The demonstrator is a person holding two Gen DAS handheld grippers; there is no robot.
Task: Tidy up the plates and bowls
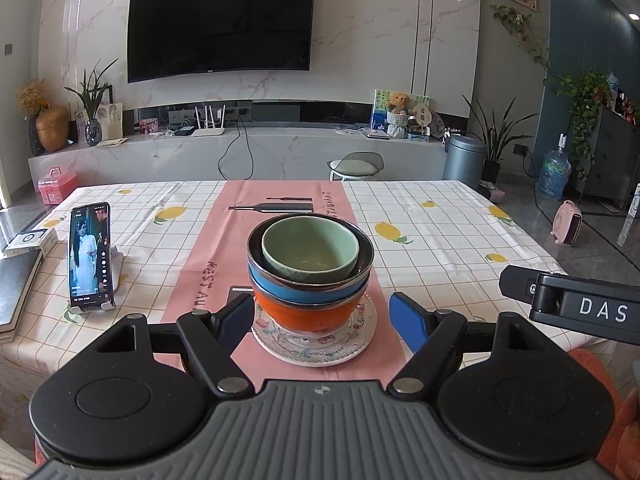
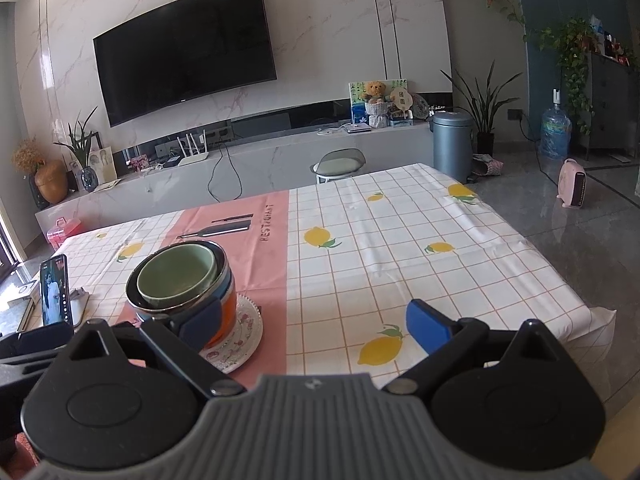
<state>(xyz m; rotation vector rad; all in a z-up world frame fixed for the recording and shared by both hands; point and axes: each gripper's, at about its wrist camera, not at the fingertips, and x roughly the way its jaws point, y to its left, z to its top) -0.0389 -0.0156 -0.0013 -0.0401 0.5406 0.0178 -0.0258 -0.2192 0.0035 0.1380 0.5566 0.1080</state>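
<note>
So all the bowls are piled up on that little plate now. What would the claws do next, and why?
Probably draw both back a little. The green bowl already sits nested in the blue bowl and orange bowl, all on the patterned plate. The left gripper is open with its fingers either side of the stack, and the right gripper is open beside it, holding nothing.

"DAS" on right gripper (image 1: 568, 304), seemingly "RESTAURANT" on pink runner (image 2: 256, 220)
</note>
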